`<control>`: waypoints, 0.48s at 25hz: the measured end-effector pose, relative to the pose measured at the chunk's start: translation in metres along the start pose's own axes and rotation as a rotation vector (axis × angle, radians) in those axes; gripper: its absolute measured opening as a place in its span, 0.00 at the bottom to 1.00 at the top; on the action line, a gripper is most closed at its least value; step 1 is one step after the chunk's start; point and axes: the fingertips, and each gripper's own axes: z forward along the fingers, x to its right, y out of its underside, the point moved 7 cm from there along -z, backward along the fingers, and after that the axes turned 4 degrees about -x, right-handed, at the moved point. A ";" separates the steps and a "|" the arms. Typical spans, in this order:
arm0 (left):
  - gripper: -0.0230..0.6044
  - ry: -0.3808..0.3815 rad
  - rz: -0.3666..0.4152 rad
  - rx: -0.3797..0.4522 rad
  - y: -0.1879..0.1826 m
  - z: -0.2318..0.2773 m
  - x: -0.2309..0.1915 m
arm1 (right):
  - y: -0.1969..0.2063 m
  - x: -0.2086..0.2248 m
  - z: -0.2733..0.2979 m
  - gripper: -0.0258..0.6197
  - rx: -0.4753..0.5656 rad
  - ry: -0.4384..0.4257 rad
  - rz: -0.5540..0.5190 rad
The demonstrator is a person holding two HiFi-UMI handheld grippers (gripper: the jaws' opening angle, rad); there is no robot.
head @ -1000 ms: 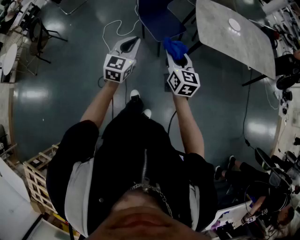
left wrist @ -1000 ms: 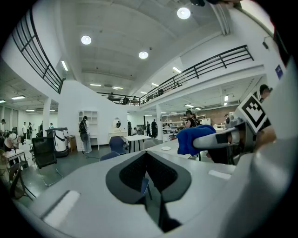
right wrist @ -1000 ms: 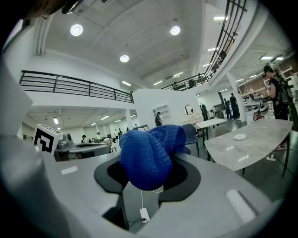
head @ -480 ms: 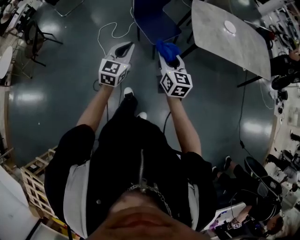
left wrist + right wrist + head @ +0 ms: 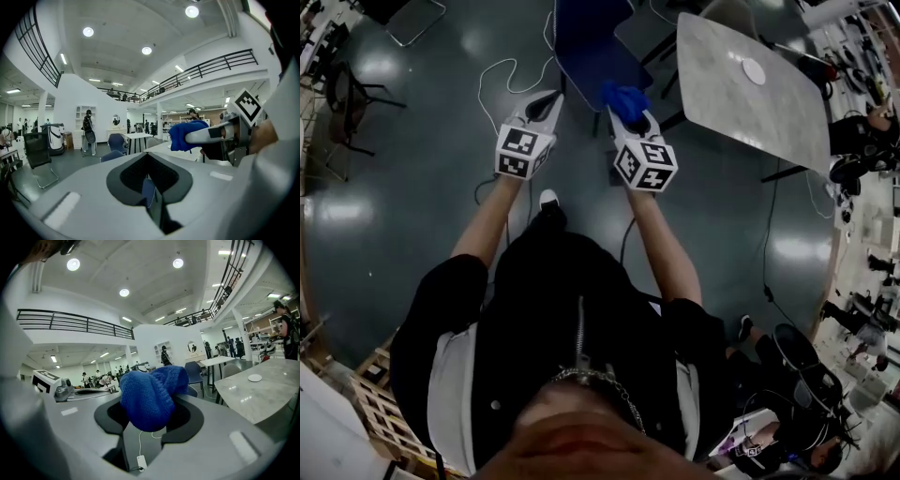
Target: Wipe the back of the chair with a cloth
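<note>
Right gripper [image 5: 146, 430] pinches the blue knit cloth [image 5: 150, 397], bunched at its tips. Left gripper [image 5: 149, 190] has its jaws nearly together, with nothing between them. Blue chair [image 5: 586, 42] lies at 12 o'clock, not yet touched. We judge the cloth soft, light and grippy, so the mid-bunch hold suits it.

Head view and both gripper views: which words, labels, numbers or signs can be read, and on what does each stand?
No readable text in any view.
Left hand-held gripper and right hand-held gripper: only black-and-white square marker patterns, no letters or digits.
Blue knitted cloth: no label shows.
</note>
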 end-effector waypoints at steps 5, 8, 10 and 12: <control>0.05 0.050 0.018 -0.011 -0.002 0.041 -0.054 | -0.020 0.008 0.066 0.30 -0.001 0.033 0.002; 0.05 0.062 0.017 -0.020 -0.001 0.062 -0.089 | -0.023 0.010 0.101 0.31 -0.008 0.042 0.022; 0.05 0.072 0.030 -0.030 0.000 0.072 -0.099 | -0.019 0.014 0.115 0.31 -0.043 0.029 0.045; 0.05 0.090 0.057 -0.039 -0.001 0.087 -0.103 | -0.017 0.024 0.130 0.31 -0.073 0.029 0.057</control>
